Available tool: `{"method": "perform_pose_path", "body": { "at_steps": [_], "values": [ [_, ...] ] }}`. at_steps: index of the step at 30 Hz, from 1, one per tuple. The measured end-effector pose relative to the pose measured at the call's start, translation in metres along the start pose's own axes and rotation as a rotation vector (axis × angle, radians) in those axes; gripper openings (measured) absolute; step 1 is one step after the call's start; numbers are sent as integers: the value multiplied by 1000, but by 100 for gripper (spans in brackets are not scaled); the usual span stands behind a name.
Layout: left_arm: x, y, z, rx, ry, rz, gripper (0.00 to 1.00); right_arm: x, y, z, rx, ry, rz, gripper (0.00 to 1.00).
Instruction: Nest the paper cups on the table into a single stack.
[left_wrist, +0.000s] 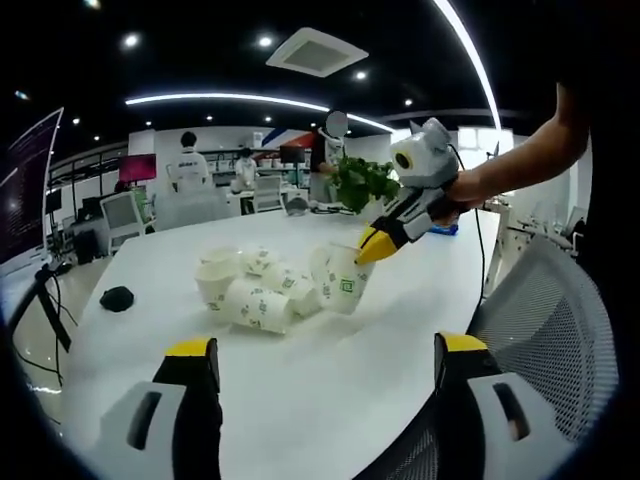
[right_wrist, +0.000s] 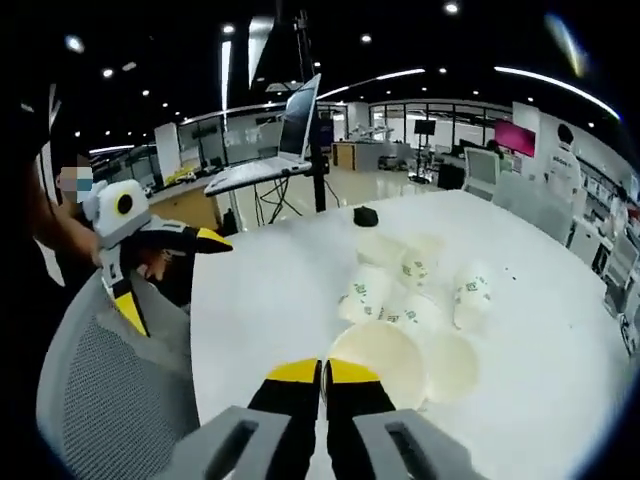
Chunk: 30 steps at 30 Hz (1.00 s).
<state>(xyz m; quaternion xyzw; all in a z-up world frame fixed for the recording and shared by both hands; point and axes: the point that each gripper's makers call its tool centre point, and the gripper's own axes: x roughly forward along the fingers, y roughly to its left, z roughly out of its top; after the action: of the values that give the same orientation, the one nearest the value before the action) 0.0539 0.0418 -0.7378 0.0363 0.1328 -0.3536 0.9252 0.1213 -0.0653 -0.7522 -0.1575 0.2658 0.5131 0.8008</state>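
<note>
left claw (left_wrist: 325, 365): grey, yellow-black tips | right claw (right_wrist: 322, 372): same

Open office: desks, monitors (right_wrist: 482, 166)

2 opposed low views across the table (left_wrist: 300, 400), sharing the paper cups (left_wrist: 270, 285) between.

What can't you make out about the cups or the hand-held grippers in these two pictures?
- Cup count: the white paper cups with green print overlap in a pile in both views, hiding some.
- Print on the cups: too small to read.
- Right hand-held gripper grip: its jaws meet at the white paper cup's rim; contact itself is hidden.
- Small black object: too small to identify.
</note>
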Motion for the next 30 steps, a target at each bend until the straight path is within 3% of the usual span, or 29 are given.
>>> {"method": "perform_pose_path", "body": {
  "at_steps": [16,30],
  "values": [
    [0,1,-1,-3,2,3,87,18,8,-22,-215,157,3,0],
    [0,0,-3,-1,13,-3,86,20,14,-29,-249,201,30,0]
  ]
}}
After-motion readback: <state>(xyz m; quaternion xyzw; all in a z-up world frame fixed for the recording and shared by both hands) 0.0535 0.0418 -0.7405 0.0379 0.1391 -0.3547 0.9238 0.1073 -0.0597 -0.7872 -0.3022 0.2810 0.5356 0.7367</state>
